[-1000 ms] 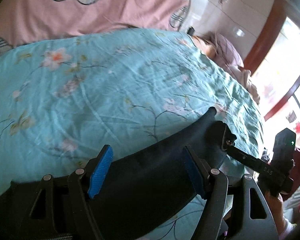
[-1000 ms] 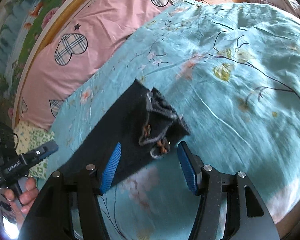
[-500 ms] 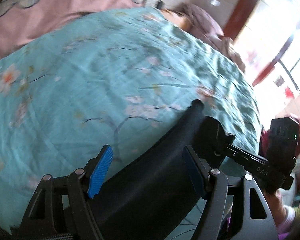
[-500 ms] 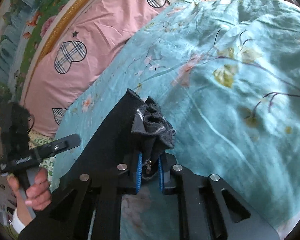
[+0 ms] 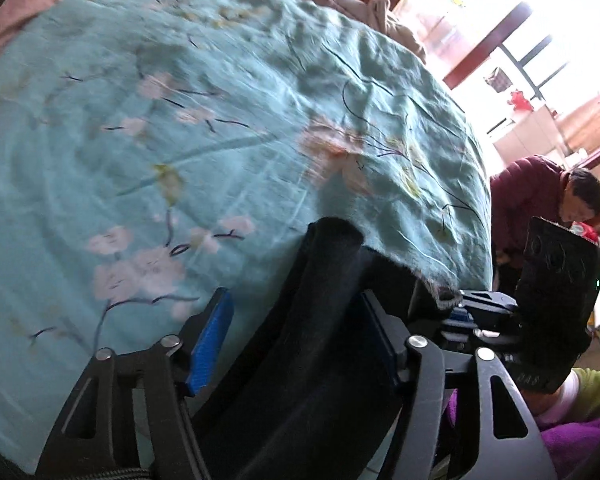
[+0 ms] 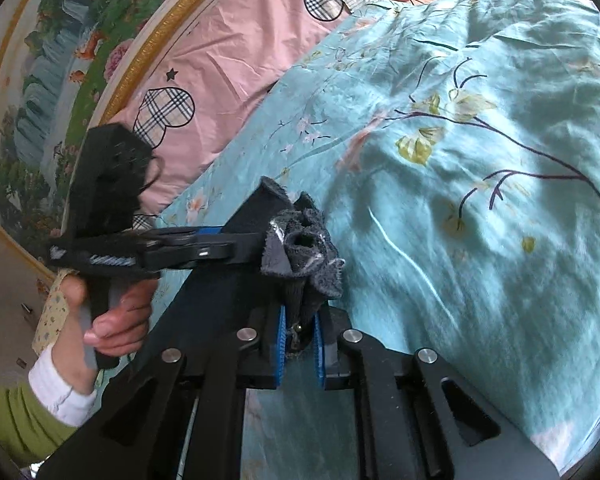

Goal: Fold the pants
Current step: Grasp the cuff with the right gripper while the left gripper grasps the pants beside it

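Two tongs work the pants on the bed: right tongs clamp their bunched end; left tongs, jaws just closing, straddle them ungripped.

Both cams are sitting right on their grippers, hovering close over the bed. The left one is looking steeply down across it toward the window; the right one is facing the pink pillow. Both are catching the dark pants and each other's gripper.

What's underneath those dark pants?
The dark pants lie on a teal flowered bedspread, which shows all around them. Whatever the bedspread covers is hidden.
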Demonstrator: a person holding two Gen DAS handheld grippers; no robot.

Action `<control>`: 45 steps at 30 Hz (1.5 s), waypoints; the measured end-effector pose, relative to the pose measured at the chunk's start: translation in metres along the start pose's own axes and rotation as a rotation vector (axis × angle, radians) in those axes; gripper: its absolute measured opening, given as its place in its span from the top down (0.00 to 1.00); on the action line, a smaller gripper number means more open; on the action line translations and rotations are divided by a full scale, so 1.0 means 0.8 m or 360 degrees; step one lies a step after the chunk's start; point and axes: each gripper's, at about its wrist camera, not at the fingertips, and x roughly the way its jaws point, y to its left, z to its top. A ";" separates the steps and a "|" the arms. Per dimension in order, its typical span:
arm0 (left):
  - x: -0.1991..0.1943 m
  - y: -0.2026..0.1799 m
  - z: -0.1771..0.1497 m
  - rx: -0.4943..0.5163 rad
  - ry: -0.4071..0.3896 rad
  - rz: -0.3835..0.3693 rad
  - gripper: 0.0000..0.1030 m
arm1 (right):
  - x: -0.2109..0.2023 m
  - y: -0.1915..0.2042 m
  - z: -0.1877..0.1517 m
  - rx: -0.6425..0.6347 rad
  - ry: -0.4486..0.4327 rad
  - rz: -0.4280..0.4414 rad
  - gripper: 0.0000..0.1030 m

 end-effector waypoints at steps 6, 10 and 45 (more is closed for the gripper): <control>0.012 0.002 0.013 0.0001 0.0047 -0.0167 0.62 | 0.003 -0.001 -0.002 -0.0029 0.0011 0.0009 0.88; 0.012 -0.004 0.013 0.0025 0.0018 -0.0173 0.86 | 0.003 -0.002 -0.003 -0.0038 0.0008 0.0013 0.88; -0.213 0.039 -0.174 -0.0202 -0.0751 -0.0151 0.90 | 0.037 0.184 -0.017 -0.0356 0.0164 0.0607 0.88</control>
